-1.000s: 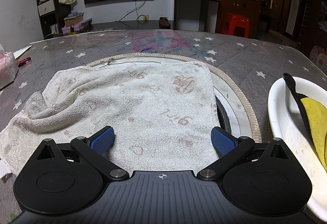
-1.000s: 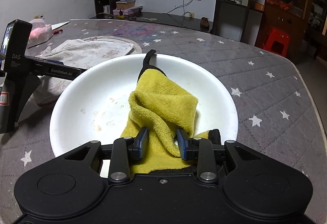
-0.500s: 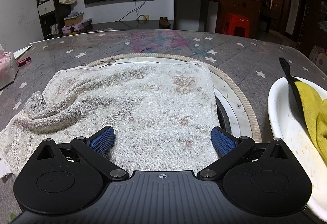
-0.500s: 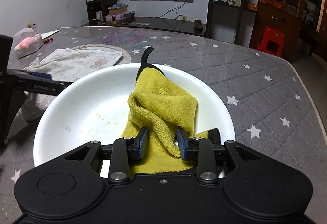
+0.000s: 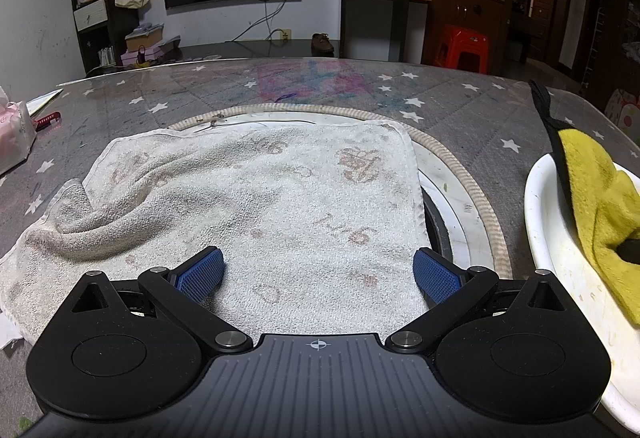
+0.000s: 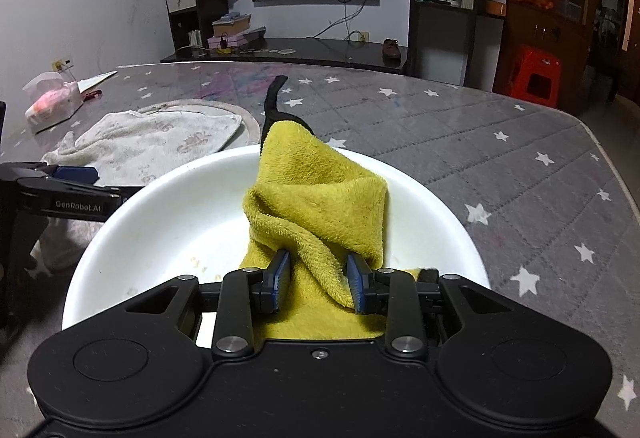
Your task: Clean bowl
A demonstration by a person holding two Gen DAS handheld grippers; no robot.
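A white bowl [image 6: 168,222] sits on the grey star-pattern table, with small food crumbs [image 6: 200,265] on its inner wall. My right gripper [image 6: 318,278] is shut on a yellow cloth with a black edge [image 6: 320,194] and holds it bunched up inside the bowl. In the left wrist view the bowl's rim [image 5: 538,230] and the cloth [image 5: 596,198] show at the right edge. My left gripper [image 5: 318,272] is open and empty, low over a white towel [image 5: 260,198], left of the bowl.
The white towel lies over a round rope-edged mat [image 5: 460,166]. A tissue pack [image 6: 50,102] and a red-handled item [image 5: 47,118] lie at the table's far left. The left gripper's body [image 6: 60,198] is close to the bowl's left rim.
My right gripper has lifted and pulled back, drawing the yellow cloth up taller in the bowl. The left gripper has not moved.
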